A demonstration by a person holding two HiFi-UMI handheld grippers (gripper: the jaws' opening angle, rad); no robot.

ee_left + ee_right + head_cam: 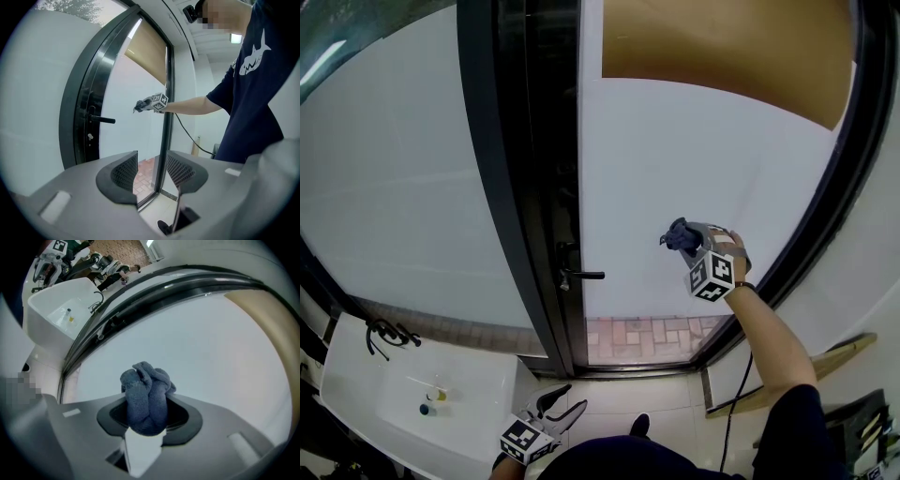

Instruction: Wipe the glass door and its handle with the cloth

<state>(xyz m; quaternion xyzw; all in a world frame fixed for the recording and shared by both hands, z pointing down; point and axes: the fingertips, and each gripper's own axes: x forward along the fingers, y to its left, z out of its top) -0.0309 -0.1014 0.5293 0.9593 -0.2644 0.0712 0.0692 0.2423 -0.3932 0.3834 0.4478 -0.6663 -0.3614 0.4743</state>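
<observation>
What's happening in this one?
A person stands at a glass door with a gripper in each hand. The right gripper is shut on a blue cloth, held up at the glass to the right of the handle; contact can't be told. The left gripper hangs low, open and empty.

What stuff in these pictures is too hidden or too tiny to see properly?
1. Whether the cloth touches the glass door: in the right gripper view, the bunched cloth covers the contact spot.
2. The small items in the white basin: too small to name in the head view.
3. The top of the glass door: cut off by the upper edge of the head view.
</observation>
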